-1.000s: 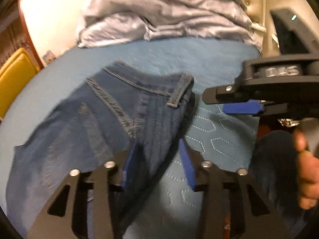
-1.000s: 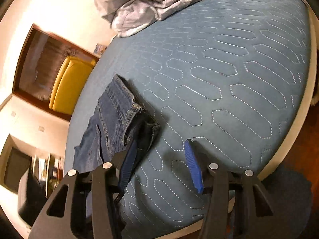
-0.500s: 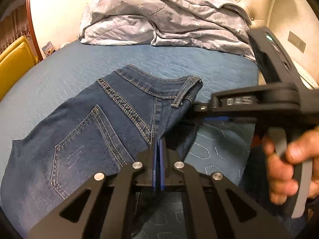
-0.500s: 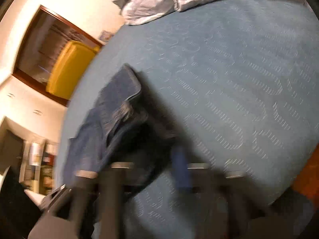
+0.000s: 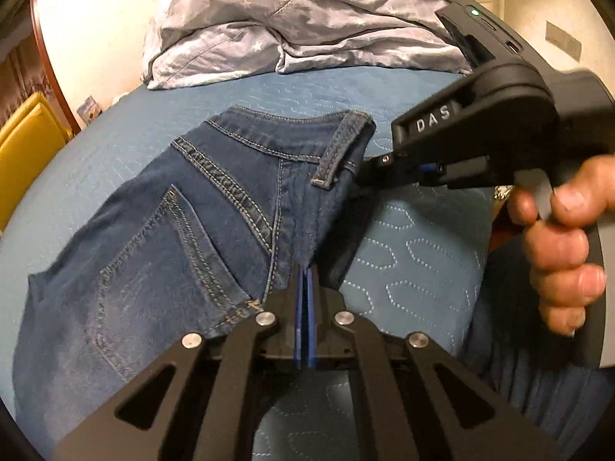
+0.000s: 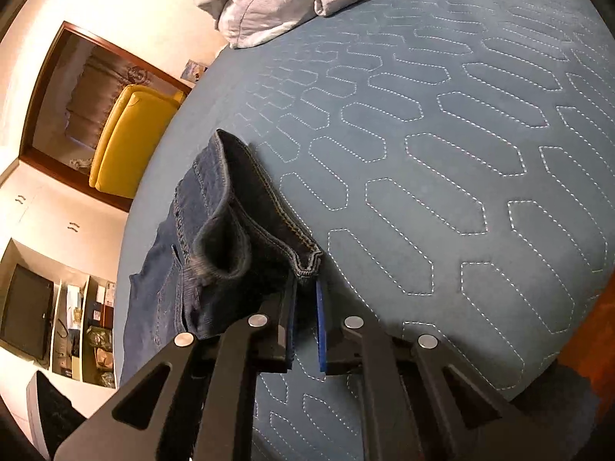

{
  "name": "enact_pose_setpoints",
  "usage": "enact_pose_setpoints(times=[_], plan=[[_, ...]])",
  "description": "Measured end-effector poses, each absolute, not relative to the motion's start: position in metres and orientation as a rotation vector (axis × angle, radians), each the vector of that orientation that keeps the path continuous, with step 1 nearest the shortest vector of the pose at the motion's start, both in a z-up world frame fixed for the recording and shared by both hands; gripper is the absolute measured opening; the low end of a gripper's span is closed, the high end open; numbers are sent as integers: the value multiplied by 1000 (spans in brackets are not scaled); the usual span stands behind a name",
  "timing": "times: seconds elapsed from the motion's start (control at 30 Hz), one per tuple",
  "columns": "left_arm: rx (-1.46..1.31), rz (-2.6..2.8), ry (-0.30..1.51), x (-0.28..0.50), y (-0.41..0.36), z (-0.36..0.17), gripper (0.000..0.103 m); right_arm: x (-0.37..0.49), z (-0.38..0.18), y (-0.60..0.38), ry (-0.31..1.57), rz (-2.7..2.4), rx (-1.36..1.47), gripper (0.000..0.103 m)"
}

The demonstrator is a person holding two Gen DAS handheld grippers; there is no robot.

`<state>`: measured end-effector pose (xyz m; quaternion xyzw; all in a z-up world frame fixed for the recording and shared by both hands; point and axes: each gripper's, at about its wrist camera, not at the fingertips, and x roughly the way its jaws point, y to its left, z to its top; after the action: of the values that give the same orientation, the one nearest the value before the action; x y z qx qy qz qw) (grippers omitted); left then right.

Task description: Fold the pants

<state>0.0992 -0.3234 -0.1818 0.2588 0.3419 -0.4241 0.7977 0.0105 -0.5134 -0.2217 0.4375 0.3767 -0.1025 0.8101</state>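
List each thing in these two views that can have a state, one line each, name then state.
Jeans: lying on the bed, waistband end lifted and bunched, not yet folded.
Left claw: shut on the jeans at the seat seam.
Right claw: shut on the jeans at the waistband edge.
Blanket: crumpled in a heap at the far end.
Bed cover: spread flat.

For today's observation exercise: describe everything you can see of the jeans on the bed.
The jeans are dark blue denim with tan stitching, a back pocket, a belt loop and a waistband. They lie back side up on the blue quilted bedspread, the waist end bunched and lifted. The left gripper is shut on the fabric near the seat seam; the right gripper is shut on the waistband corner.
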Motion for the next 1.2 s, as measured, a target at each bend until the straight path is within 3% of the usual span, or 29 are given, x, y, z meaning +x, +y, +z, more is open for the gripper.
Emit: enact_pose_setpoints(times=[0.13, 0.23, 0.4, 0.5, 0.7, 0.77, 0.93, 1.2], plan=[[529, -936, 735, 93, -334, -182, 13, -8, -214, -520, 790, -263, 949, 8], [550, -958, 727, 81, -333, -188, 26, -28, -189, -526, 767, -408, 821, 26], [357, -946, 829, 84, -287, -182, 27, -8, -145, -493, 701, -348, 558, 29], [209, -860, 849, 89, -218, -166, 31, 21, -138, -459, 705, -307, 360, 53], [-32, -322, 776, 106, -12, -152, 51, 57, -189, -434, 908, -390, 156, 63], [-91, -132, 754, 107, 71, -149, 52, 54, -196, -441, 897, -433, 179, 85], [-115, 166, 816, 130, 230, -150, 51, 50, -189, -442, 913, -457, 167, 87], [-165, 190, 881, 234, 372, -157, 40, 42, -145, -390, 862, -461, 142, 88]])
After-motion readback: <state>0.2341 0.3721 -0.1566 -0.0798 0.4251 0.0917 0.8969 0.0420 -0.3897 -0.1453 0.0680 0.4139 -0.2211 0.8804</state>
